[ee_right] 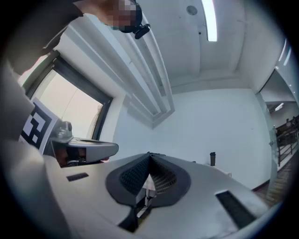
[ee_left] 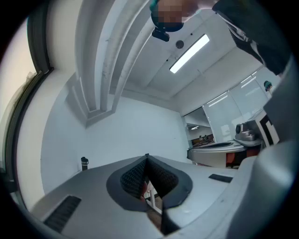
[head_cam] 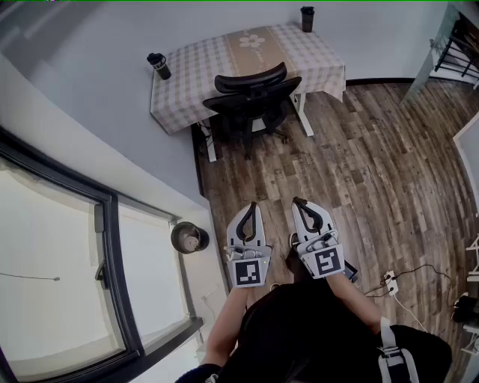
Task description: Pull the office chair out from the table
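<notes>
Closest to the head camera, the person's dark-clad torso (head_cam: 314, 329) is seen at the bottom edge, with both forearms stretched forward. The left hand-held gripper (head_cam: 252, 205) and the right hand-held gripper (head_cam: 300, 201) are held side by side above the wooden floor (head_cam: 359, 172), each with its marker cube toward the person and its tips aimed at the far wall. In each gripper view the dark ribbed pads are seen pressed together at the tips, with nothing pinched between them. Both are well apart from the office chair (head_cam: 252, 101), which no gripper touches. The black chair is tucked against the near edge of the surface (head_cam: 194, 71), which is covered by a checked cloth and set against the pale wall. The chair's backrest and headrest are turned toward the person, so that the seat points away, under the surface; the broad axis of the backrest runs roughly along that near edge. Its base stands on the floor between the white legs of the surface. One dark tumbler (head_cam: 159, 66) is placed at the left corner of the surface, another (head_cam: 307, 19) at the far right corner. A large window (head_cam: 52, 277) is seen at the left, with a round pot (head_cam: 189, 237) just beside it.
</notes>
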